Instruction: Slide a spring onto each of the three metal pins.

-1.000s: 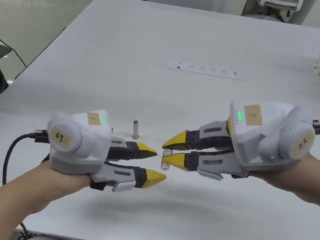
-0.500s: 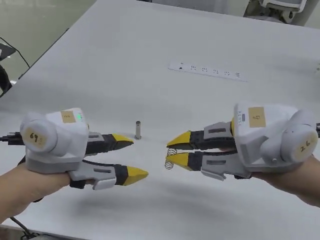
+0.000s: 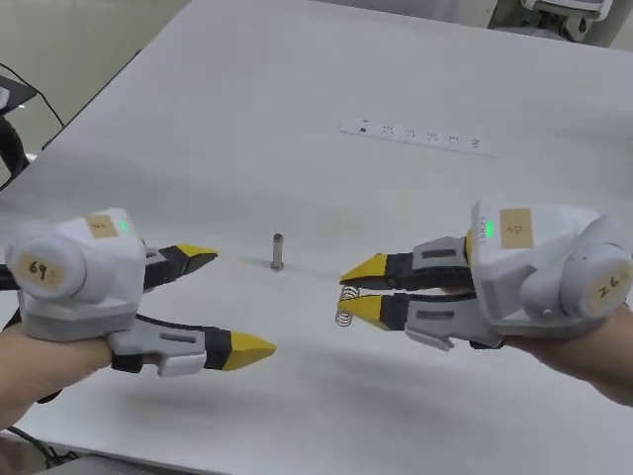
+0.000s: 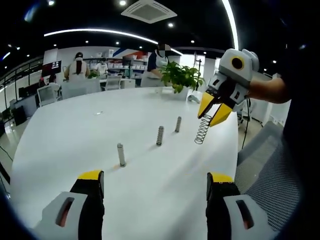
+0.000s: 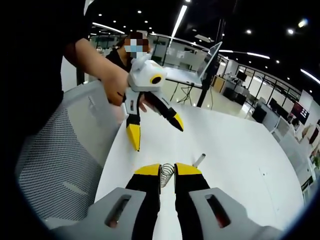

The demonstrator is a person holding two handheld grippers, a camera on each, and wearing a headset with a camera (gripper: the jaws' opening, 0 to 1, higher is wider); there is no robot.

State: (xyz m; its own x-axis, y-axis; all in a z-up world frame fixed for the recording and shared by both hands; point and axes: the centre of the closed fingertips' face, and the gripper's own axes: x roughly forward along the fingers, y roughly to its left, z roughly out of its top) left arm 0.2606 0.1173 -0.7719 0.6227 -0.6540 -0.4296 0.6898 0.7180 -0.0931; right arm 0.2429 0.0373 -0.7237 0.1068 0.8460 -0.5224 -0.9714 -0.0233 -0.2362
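Spring (image 3: 344, 307) is pinched at its top end between the yellow tips of the right gripper (image 3: 358, 290). The coil hangs roughly upright, low over the table (image 3: 297, 119); can't tell if its bottom end touches. In the right gripper view the spring (image 5: 167, 175) sits in the narrow gap between that gripper's jaws, which are closed down on it.

Bare pin (image 3: 277, 251) stands upright on the table, left of the spring and apart from it, between the two grippers, with nothing on it. In the left gripper view the bare pin (image 4: 120, 154) is nearest. A second pin (image 4: 160, 135) and a third pin (image 4: 178, 124) line up behind it, each already with a coil round it. There the spring (image 4: 202, 129) dangles from the right gripper (image 4: 214, 107), near the third pin, not touching.

Left gripper (image 3: 226, 302) is hand-held at the left with its jaws spread wide and nothing between them. The tips point toward the bare pin but stop short of it. In its own view the two yellow-tipped jaws stand far apart at the bottom. From the right gripper view the left gripper (image 5: 156, 132) is wide open over the table edge.

Farther out, a white power strip (image 3: 415, 137) lies flat across the table, well apart from the pins. Potted plant (image 4: 182, 76) sits at the far table end and a mesh chair (image 5: 55, 160) is beside the table.
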